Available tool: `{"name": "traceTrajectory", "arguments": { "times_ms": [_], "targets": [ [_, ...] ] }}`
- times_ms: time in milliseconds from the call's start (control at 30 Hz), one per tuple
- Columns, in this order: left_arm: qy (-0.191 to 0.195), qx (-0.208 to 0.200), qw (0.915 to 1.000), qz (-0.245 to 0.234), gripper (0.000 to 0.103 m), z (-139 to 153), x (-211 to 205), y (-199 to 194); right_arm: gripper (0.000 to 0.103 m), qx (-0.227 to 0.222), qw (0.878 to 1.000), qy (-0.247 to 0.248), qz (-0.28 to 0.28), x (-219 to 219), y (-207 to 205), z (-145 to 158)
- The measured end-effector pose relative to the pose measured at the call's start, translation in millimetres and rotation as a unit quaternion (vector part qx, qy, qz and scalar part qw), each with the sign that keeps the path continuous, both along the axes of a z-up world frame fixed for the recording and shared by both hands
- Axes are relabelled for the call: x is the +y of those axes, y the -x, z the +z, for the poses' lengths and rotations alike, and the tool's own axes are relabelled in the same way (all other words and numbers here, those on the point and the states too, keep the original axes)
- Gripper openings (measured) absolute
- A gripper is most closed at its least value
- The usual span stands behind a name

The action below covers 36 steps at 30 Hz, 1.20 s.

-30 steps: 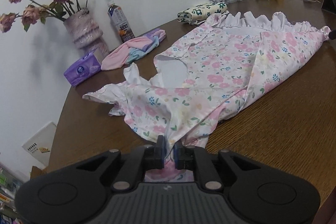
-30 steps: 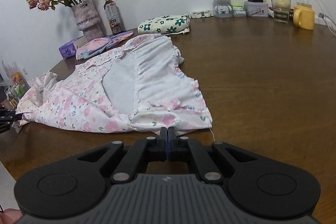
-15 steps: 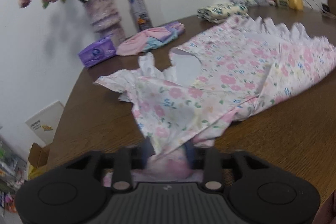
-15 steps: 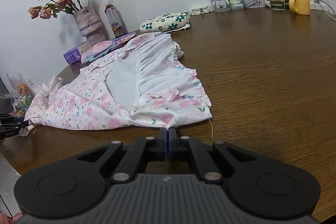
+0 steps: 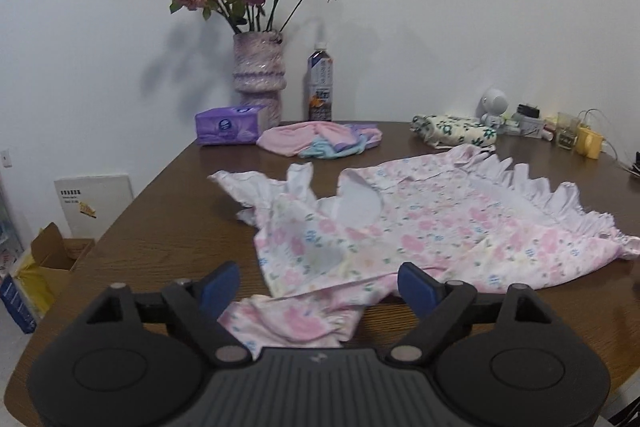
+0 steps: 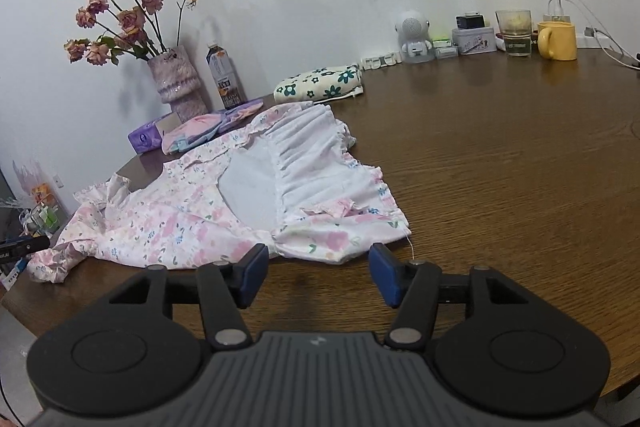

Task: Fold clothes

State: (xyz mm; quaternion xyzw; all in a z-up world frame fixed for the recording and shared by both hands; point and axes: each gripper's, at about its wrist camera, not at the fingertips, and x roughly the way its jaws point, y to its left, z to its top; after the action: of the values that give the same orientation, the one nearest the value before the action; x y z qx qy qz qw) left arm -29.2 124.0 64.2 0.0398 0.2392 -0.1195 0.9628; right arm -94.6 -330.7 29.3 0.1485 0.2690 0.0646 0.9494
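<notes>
The pink flowery dress (image 5: 420, 231) is lying on the brown wooden table (image 6: 500, 155). Both the left gripper (image 5: 318, 287) and right gripper (image 6: 318, 269) have just been opening, fingers apart, gripping nothing.

The right gripper (image 6: 318, 273) hangs over the near edge of the desk (image 6: 500, 167), its jaws having just opened, with nothing between the blue pads (image 6: 252, 269). Just beyond them lies the floral dress (image 6: 192, 223), spread flat toward the left edge. A vase (image 6: 176, 83), a bottle (image 6: 224, 77) and a yellow mug (image 6: 556, 41) stand along the far edge.
</notes>
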Motion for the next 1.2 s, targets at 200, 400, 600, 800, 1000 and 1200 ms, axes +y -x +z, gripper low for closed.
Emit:
{"name": "traceTrajectory", "arguments": {
  "times_ms": [200, 400, 600, 800, 1000, 1200],
  "targets": [
    [-0.005, 0.0, 0.9994, -0.035, 0.085, -0.1, -19.4, 3.8, 0.057, 0.0, 1.0, 0.008, 0.001, 6.8, -1.9, -1.0],
    [0.011, 0.005, 0.9935, -0.113, 0.075, 4.5, -61.7, -9.7, 0.057, -0.025, 0.999, 0.026, -0.011, 11.1, -8.8, 11.9],
    [-0.014, 0.043, 0.9802, -0.193, 0.076, -3.5, -132.5, -47.9, 0.057, -0.018, 0.998, 0.052, -0.015, 17.6, -28.0, 17.7],
    [-0.01, 0.119, 0.96, -0.253, 0.039, -25.5, -166.8, -88.5, 0.057, 0.012, 0.999, 0.049, -0.014, 15.1, -45.5, 5.7],
    [-0.018, 0.122, 0.9445, -0.305, 0.001, -21.8, -154.8, -69.8, 0.057, 0.021, 0.998, 0.056, 0.0, 16.0, -48.9, 1.7],
    [-0.062, 0.119, 0.9317, -0.338, 0.001, -19.1, -143.9, -33.3, 0.057, 0.031, 0.997, 0.071, 0.009, 20.5, -48.0, -2.5]
  ]
}}
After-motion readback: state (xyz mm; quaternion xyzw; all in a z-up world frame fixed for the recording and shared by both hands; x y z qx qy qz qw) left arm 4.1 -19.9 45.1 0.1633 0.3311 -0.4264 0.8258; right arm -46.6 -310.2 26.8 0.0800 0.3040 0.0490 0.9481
